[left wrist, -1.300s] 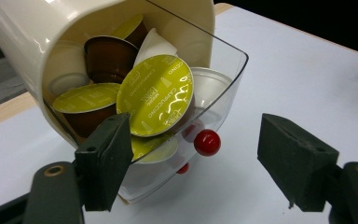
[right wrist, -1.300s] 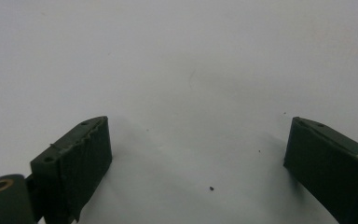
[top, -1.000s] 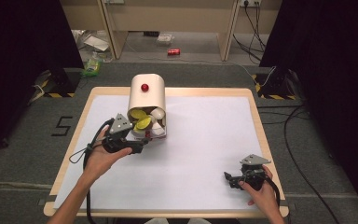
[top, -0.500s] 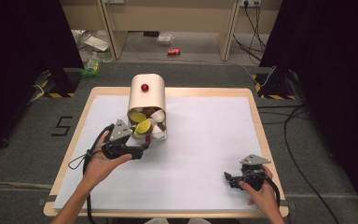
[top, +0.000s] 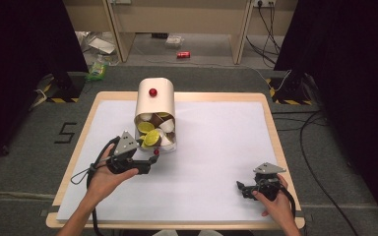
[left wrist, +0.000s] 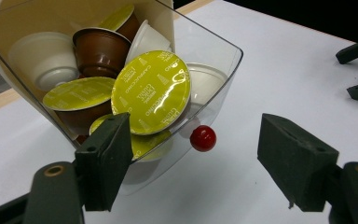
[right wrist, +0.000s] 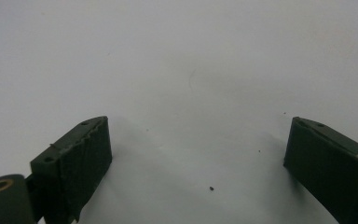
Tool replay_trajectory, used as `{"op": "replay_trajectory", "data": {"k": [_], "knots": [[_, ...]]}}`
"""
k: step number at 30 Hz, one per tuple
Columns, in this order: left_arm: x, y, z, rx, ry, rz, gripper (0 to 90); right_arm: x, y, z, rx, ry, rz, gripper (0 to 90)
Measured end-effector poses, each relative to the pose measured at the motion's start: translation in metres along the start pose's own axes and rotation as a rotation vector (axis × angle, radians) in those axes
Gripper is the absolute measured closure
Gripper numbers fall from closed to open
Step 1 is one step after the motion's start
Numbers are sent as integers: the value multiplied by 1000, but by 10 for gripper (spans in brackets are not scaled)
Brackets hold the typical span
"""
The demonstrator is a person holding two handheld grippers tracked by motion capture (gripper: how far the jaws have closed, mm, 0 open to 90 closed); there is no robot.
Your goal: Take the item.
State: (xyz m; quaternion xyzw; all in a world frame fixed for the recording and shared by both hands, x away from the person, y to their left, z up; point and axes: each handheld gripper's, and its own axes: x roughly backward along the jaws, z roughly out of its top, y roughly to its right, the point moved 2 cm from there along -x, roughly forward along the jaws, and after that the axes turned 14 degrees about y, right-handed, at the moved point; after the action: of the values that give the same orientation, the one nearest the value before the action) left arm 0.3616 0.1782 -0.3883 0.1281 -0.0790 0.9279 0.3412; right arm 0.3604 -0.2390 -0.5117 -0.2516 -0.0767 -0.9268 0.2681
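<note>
Capsule drawer: clear plastic, pulled out of the cream dispenser, sits on the bench left of centre and is packed with coffee capsules. Its long axis runs away from the person, with the open front end facing them. A red knob sticks out of that front wall, low and near the corner.

Left tongs: just in front of the drawer, pointing right across its front end, so roughly square to the drawer's axis. In the left gripper view the jaws are half spread with nothing between the pads. One black pad overlaps the drawer's front wall in that view; I can't tell whether it touches. The knob lies in the gap between the pads but farther out, so it is ahead of the tips, not yet between them. The top yellow-lidded capsule leans over the front edge, up and left of the knob.

My read: the next move depends on that short gap to the knob. Push forward along the tongs' own line, then close.

Right tongs: parked near the bench's right front corner, well apart from the drawer. Jaws are wide, with bare white surface between them. The left hand is clearly the nearer one.
</note>
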Motion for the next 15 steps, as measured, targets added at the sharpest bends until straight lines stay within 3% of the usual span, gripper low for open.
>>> {"op": "replay_trajectory", "data": {"k": [15], "knots": [[1,1,-1,15,-12,-16,261,0,0,0,0,-1,0,77]]}}
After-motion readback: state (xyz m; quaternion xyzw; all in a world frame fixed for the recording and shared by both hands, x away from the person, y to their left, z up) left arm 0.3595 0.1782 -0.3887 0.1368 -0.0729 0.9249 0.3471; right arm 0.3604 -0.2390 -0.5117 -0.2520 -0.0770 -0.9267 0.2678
